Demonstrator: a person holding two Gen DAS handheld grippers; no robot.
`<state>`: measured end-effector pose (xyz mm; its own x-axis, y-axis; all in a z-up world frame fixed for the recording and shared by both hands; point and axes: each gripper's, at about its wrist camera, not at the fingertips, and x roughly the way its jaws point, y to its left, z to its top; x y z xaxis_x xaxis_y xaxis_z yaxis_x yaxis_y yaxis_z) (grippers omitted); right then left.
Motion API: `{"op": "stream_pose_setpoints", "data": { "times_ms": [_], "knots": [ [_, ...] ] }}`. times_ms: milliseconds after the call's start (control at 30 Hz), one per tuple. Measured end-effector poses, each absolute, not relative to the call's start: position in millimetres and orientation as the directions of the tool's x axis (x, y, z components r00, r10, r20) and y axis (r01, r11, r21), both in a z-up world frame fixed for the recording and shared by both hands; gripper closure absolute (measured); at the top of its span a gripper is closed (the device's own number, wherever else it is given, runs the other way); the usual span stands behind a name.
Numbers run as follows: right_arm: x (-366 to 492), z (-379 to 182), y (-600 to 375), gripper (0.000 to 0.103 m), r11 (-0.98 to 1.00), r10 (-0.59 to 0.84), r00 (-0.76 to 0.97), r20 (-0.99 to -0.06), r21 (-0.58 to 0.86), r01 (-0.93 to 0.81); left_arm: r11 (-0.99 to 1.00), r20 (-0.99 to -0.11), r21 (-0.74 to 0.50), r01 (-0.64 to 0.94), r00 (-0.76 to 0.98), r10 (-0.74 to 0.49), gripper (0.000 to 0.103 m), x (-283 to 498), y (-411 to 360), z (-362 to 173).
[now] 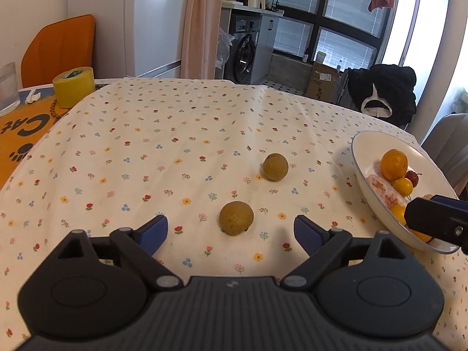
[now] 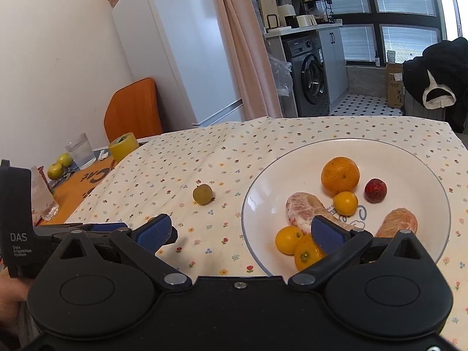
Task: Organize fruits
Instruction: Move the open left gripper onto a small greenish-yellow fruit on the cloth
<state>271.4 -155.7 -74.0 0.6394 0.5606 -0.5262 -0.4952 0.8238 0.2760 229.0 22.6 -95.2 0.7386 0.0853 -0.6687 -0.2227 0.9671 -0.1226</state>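
Plate point(image 2: 424, 175) already holds most fruit; two brown fruits point(image 1: 236, 218) point(image 1: 275, 166) remain on surface. Left claw point(image 1: 231, 232) wide open, empty, bracketing nearer one. Right claw point(image 2: 239, 234) open, empty

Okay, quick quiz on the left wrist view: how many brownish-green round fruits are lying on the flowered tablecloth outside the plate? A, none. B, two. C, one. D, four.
B: two brownish-green fruits lie on the tablecloth, a nearer fruit just ahead of the open left claw and a farther fruit, both outside the white plate.
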Motion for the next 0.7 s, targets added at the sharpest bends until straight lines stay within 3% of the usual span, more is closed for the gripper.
{"op": "stream_pose_setpoints", "data": {
  "times_ms": [167,267,433,533,700],
  "knots": [
    [276,-75,-150,0.000,0.825,0.559,0.637,-0.531,0.274,-0.495,0.966,-0.659,-0.144,-0.214,0.749,0.068,0.019,230,27,-94],
    [278,-75,-145,0.000,0.823,0.560,0.635,-0.533,0.271,-0.499,0.967,-0.668,-0.139,-0.212,0.742,0.066,0.042,232,28,-96],
    [283,-75,-134,0.000,0.819,0.563,0.628,-0.537,0.263,-0.510,0.968,-0.657,-0.136,-0.211,0.750,0.071,0.057,233,31,-97],
    [284,-75,-128,0.000,0.815,0.567,0.628,-0.533,0.252,-0.522,0.968,-0.654,-0.162,-0.190,0.756,0.039,0.080,233,34,-96],
    [285,-73,-113,0.004,0.804,0.575,0.628,-0.524,0.220,-0.553,0.964,-0.646,-0.169,-0.203,0.762,0.047,0.080,230,41,-92]
  ]
}}
